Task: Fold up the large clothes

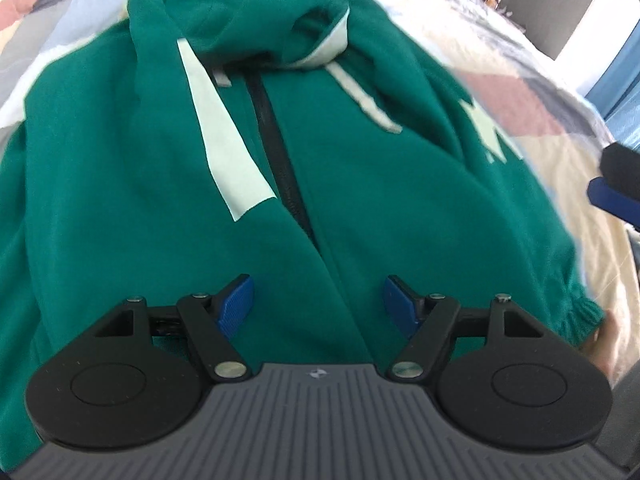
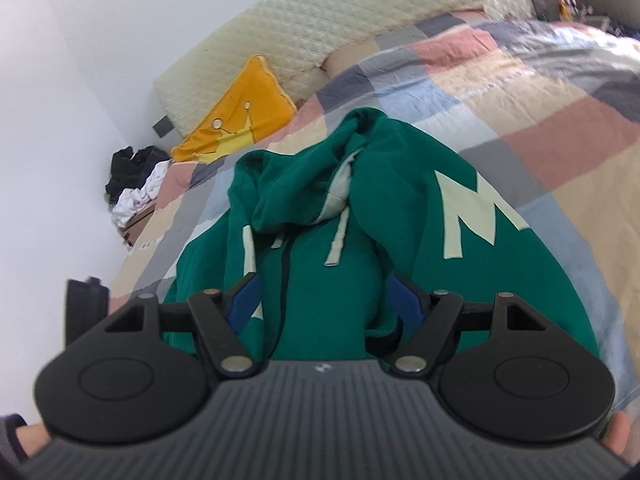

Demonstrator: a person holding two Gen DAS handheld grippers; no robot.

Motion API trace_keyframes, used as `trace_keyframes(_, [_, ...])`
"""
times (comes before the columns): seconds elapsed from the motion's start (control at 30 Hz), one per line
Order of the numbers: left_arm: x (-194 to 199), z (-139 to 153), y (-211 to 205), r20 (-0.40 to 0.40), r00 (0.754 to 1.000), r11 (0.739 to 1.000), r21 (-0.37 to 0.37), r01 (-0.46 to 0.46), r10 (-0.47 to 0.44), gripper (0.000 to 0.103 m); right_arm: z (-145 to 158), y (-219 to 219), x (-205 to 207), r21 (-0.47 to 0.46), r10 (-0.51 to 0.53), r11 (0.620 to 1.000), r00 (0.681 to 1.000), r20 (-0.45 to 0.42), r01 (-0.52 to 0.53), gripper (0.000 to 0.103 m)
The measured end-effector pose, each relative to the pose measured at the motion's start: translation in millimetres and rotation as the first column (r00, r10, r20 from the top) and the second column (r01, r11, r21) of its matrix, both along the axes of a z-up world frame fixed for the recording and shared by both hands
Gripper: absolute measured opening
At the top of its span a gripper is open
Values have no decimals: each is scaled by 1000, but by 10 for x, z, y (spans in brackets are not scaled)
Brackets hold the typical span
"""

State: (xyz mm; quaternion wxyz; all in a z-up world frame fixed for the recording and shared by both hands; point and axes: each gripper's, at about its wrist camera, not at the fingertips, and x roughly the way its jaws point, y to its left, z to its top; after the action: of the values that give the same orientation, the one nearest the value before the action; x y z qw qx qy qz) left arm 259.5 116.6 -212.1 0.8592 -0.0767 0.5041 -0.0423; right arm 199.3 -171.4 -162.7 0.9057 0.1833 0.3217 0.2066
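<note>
A green zip-up hoodie [image 1: 360, 208] with pale mint letters lies front up on the checked bedspread [image 1: 520, 92], its hood bunched at the far end. My left gripper [image 1: 318, 304] hangs open just above the lower front, its blue pads either side of the dark zipper [image 1: 280, 152], with no cloth pinched. In the right wrist view the hoodie [image 2: 400, 208] fills the middle, and my right gripper [image 2: 326, 304] stands open over its near part, beside a white drawstring [image 2: 336, 240]. The right gripper's blue and black finger [image 1: 612, 196] shows at the right edge of the left wrist view.
A yellow cushion [image 2: 240, 120] leans on the cream quilted headboard [image 2: 320, 32]. A heap of black and white clothes [image 2: 136, 184] lies by the white wall at the bed's left side. The checked bedspread [image 2: 520, 92] stretches away to the right.
</note>
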Motion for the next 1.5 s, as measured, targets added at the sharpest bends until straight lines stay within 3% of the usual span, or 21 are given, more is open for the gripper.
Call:
trace_keyframes(0.37, [-23,-158,-200,44,999,996,88,-3,-1,74,-88,-99,72,48,-16,999,999,-42,18,74])
trace_keyframes(0.53, [-88,-151,-337,84,995,980,193,43,-60,53,-96,-114,78,48,-24,999,998,-50,26,74])
trace_keyframes(0.7, [-155,-25,-418,112,986,963,251,93,-124,18,-105,-130,73,52,-31,998,998,-55,33,74])
trace_keyframes(0.83, [-163,241,-246,142,986,984,168,60,-84,15,-110,-155,72,64,-36,997,998,-58,40,74])
trace_keyframes(0.87, [-165,330,-181,158,985,989,138,45,-67,2,-111,-159,69,69,-36,997,998,-57,40,74])
trace_keyframes(1.0, [-99,708,51,232,973,999,42,-25,15,2,-122,-187,92,84,-41,995,997,-65,46,74])
trace_keyframes(1.1, [16,836,136,264,964,999,-5,-41,41,2,-144,-222,113,105,-50,993,995,-83,58,74])
trace_keyframes(1.43, [193,434,167,177,983,997,-63,-41,52,5,-273,-287,196,132,-67,988,988,-138,85,75])
trace_keyframes(1.5, [152,450,131,171,985,999,-49,-6,14,21,-283,-281,202,134,-63,988,988,-142,82,75])
